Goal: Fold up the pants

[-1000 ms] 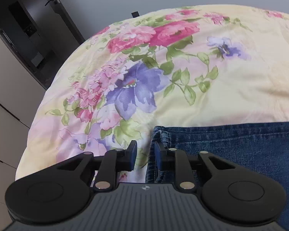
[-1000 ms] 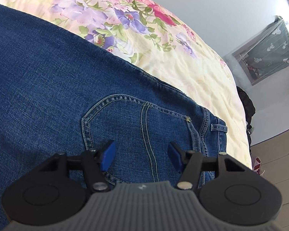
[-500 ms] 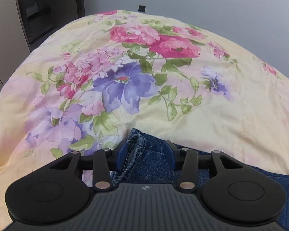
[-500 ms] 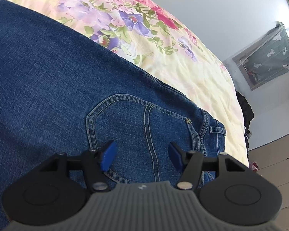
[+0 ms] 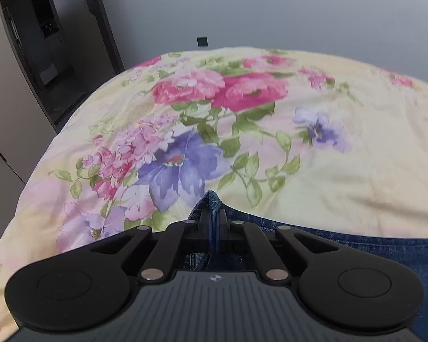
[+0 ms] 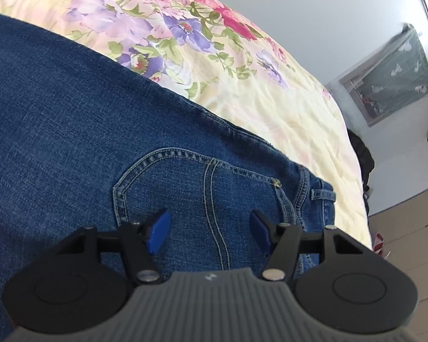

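The left gripper (image 5: 213, 225) is pressed together on a bunched edge of the blue denim pants (image 5: 356, 245), a ridge of hemmed fabric standing up between its fingers and poking out just past the tips; the rest of the pants runs off to the right along the lower part of that view, lying on a pale yellow floral bedspread (image 5: 342, 171) with pink and purple blooms; beyond the bed stand a grey wall (image 5: 271, 8) and a dark open doorway (image 5: 57, 42) at the left; the right gripper (image 6: 209, 229) hangs spread wide over the seat of the pants (image 6: 71, 114), its blue pads (image 6: 158, 232) apart and pinching nothing, with a stitched back pocket (image 6: 191, 188) under and between them; the waistband with a belt loop (image 6: 322, 193) lies near the bedspread's (image 6: 285, 99) right edge.
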A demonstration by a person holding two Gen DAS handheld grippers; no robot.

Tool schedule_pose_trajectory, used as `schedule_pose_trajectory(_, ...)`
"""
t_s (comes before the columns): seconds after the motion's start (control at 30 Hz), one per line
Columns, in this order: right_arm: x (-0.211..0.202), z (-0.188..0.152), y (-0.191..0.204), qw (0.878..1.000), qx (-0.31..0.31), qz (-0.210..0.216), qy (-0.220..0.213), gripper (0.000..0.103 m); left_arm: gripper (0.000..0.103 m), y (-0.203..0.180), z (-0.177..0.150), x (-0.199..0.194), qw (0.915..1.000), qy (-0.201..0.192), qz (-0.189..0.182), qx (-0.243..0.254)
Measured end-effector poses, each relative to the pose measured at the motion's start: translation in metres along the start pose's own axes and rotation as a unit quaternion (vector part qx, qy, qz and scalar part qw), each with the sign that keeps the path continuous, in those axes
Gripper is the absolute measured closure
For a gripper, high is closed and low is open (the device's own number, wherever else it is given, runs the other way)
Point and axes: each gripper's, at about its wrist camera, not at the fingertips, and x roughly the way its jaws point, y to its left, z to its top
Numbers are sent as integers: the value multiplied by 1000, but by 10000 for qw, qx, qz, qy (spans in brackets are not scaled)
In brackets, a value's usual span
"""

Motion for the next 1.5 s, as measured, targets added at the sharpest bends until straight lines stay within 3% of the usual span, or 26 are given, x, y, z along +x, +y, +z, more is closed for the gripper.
schedule_pose_trajectory(0.13,1,-1,-1,10000,84,24,-26,45,100,-9,-16,28,9993,334,138,76)
schedule_pose_trajectory(0.2,0,-3,-2,9999,124,39,-51,45,93,-9,-18,27,9994,276,192,34)
schedule_pose_trajectory(0.4,-11,-13,-5,9988,420,22,-254,45,60,19,-23,-19,9995,263,-89,-144)
schedule_pose_trajectory(0.57,-30,-26,-6,9961,758,45,-451,45,54,54,-60,-52,9956,426,-464,-696)
schedule_pose_trajectory(0.77,-58,-45,-1,9949,852,187,-499,45,54,79,-102,-51,9811,666,-707,-1673)
schedule_pose_trajectory(0.83,-65,-52,-1,9950,862,228,-444,45,69,84,-108,-50,9732,663,-809,-2049)
schedule_pose_trajectory(0.87,-68,-56,-1,9948,899,245,-414,45,89,84,-108,-53,9734,621,-732,-2081)
schedule_pose_trajectory(0.97,-78,-66,-2,9933,1064,369,-276,45,97,77,-100,-70,9829,391,-498,-1732)
schedule_pose_trajectory(1.1,-93,-80,2,9906,1204,618,-190,45,97,65,-95,-74,9943,581,-24,-899)
schedule_pose_trajectory(1.17,-100,-88,7,9878,1353,757,-147,45,97,59,-102,-62,9938,801,134,-760)
schedule_pose_trajectory(1.33,-122,-104,15,9815,1697,871,-176,45,96,34,-112,-42,9943,853,623,-162)
schedule_pose_trajectory(1.4,-131,-111,15,9774,1901,913,-156,45,86,28,-112,-45,9935,777,828,-3)
schedule_pose_trajectory(1.5,-139,-121,19,9687,2224,1091,-128,47,80,29,-108,-61,9921,601,1103,15)
